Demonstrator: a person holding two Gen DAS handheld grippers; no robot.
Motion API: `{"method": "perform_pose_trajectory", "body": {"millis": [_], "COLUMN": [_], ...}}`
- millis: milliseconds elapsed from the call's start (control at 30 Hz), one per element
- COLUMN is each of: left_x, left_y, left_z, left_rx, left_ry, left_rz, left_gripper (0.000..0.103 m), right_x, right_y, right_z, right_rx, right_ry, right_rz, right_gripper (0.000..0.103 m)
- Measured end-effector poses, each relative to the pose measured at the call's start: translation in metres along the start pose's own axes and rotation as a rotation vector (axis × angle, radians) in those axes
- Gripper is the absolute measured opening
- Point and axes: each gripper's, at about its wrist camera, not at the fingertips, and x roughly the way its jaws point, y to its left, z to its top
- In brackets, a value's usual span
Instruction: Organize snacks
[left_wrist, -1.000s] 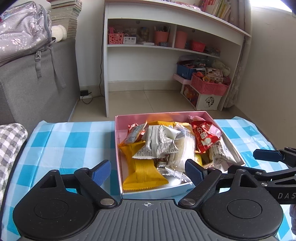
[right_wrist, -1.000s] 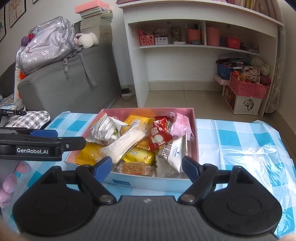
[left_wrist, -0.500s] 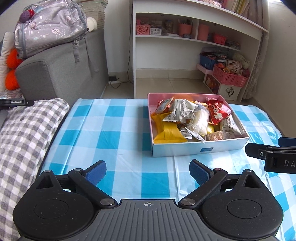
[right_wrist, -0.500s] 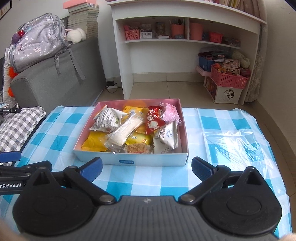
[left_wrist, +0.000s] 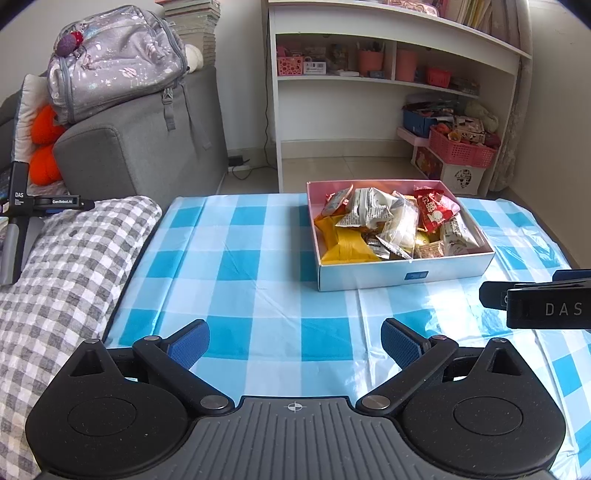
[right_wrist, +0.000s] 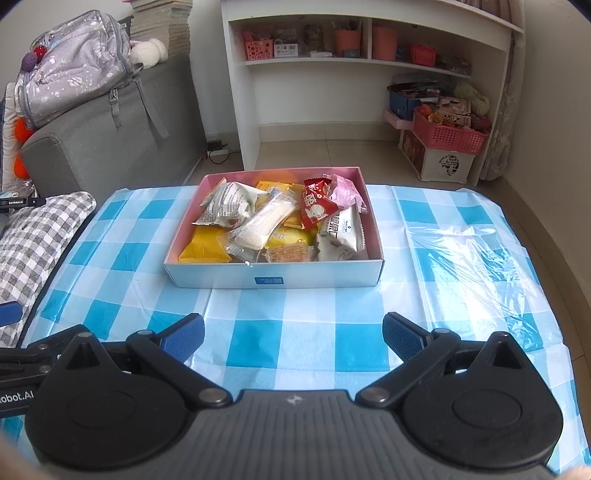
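A shallow box (left_wrist: 406, 276) (right_wrist: 273, 278), pink inside and white outside, sits on the blue-checked tablecloth (left_wrist: 240, 266) (right_wrist: 295, 343). It holds several wrapped snacks: a yellow pack (left_wrist: 345, 248) (right_wrist: 205, 249), a white bun pack (right_wrist: 264, 221), a red pack (left_wrist: 432, 212) (right_wrist: 316, 206) and others. My left gripper (left_wrist: 295, 343) is open and empty, well back from the box and to its left. My right gripper (right_wrist: 293, 338) is open and empty, in front of the box. The right gripper's side also shows at the right edge of the left wrist view (left_wrist: 535, 301).
A grey-checked cushion (left_wrist: 55, 277) lies at the table's left edge. A grey sofa (left_wrist: 140, 147) with a backpack (left_wrist: 114, 62) stands behind it. A white shelf unit (right_wrist: 369, 74) and pink baskets (right_wrist: 448, 134) stand on the floor beyond the table. Clear plastic (right_wrist: 472, 266) covers the cloth at right.
Both grippers have drawn back and up from the box, which now looks smaller and farther away. The left one has also shifted left. Both stay open and empty.
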Motion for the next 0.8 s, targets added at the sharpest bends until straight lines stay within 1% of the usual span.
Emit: {"method": "perform_pose_trajectory", "body": {"millis": [267, 800], "left_x": [0.0023, 0.0027], "left_y": [0.0069, 0.0065], "left_z": [-0.0008, 0.0001], "left_rx": [-0.013, -0.022], "left_ry": [0.018, 0.024], "left_rz": [0.012, 0.009], "left_gripper": [0.100, 0.100], "right_x": [0.0038, 0.0028], "right_y": [0.0047, 0.0063], "right_z": [-0.0010, -0.0007], "right_rx": [0.013, 0.021], "right_ry": [0.017, 0.029], "right_rz": [-0.024, -0.015], "right_gripper": [0.103, 0.103]}}
